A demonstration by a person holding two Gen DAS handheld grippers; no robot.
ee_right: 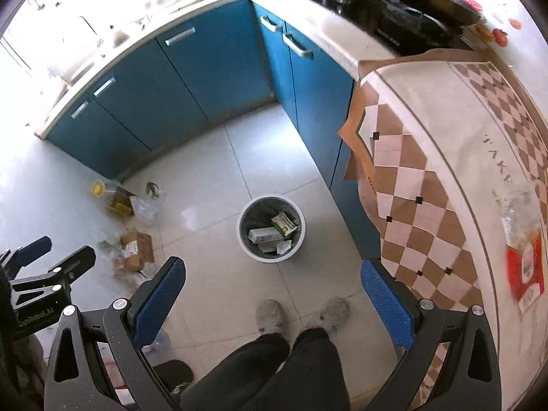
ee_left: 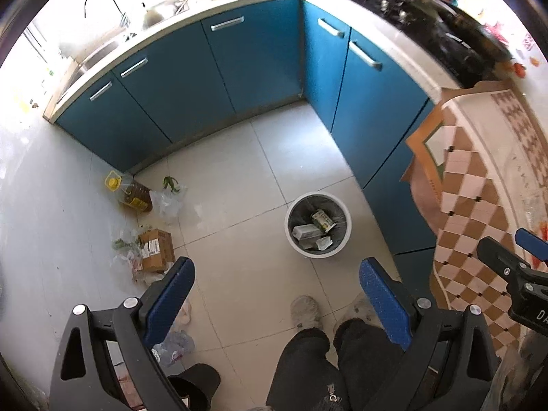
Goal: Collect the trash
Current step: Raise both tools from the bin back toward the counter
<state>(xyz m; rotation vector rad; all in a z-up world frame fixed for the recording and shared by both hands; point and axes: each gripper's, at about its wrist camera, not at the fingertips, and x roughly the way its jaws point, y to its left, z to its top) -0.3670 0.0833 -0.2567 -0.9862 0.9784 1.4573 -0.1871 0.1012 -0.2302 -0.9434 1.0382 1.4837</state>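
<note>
Here both grippers' jaws gape wide, empty, above open floor [ee_left: 239, 171] around the bin [ee_left: 318, 224].

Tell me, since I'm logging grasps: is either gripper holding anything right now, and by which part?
Nothing is held. The left gripper and the right gripper are both open with empty space between their fingers, raised above the floor and the trash bin.

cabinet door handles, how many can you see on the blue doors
5. Three on the back run under the sink counter. Two on the run under the stove. Doors behind the checkered tablecloth may hide more.
</note>
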